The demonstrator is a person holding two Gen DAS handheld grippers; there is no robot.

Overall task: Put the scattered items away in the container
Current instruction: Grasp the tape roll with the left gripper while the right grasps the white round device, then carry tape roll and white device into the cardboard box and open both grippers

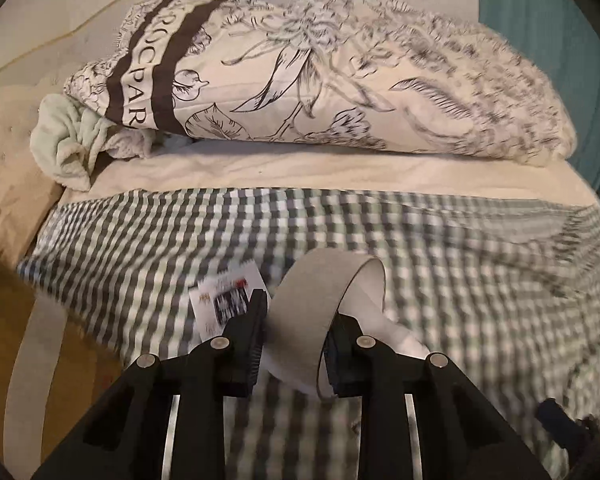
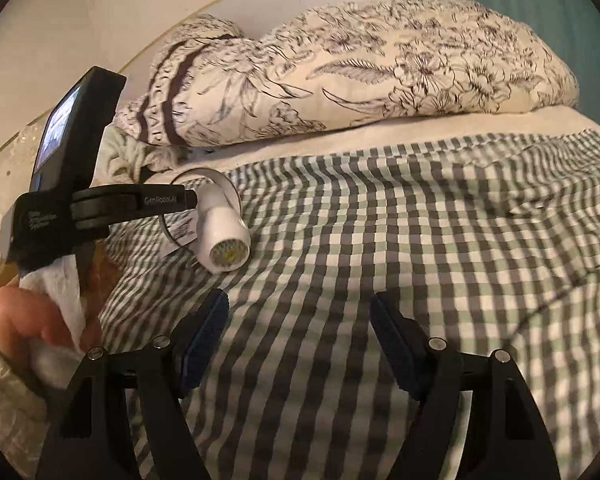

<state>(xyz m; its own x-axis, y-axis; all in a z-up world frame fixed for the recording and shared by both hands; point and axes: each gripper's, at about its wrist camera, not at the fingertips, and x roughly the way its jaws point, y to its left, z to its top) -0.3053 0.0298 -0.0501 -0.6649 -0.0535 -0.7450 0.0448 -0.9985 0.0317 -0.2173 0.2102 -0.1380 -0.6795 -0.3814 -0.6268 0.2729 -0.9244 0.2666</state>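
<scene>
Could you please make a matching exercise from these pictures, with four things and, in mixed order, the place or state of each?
Things:
1 left gripper
2 right gripper
3 printed card
4 floral quilt

Places or states:
A lies bundled beyond the checked cover
B jaws open, nothing between them
C jaws closed on the grey strap
D lies flat on the checked cover, beside the strap

Pairs: 1-C, 2-B, 3-D, 4-A

I see a bed covered by a green-and-grey checked sheet (image 2: 380,240), wrinkled toward its right edge. Along the head edge lies a cream quilt (image 1: 340,92) printed with dark flowers and two brown lettered bands. A pale green fleece blanket (image 1: 66,140) bunches at the head-left corner, beneath the quilt's end.
</scene>
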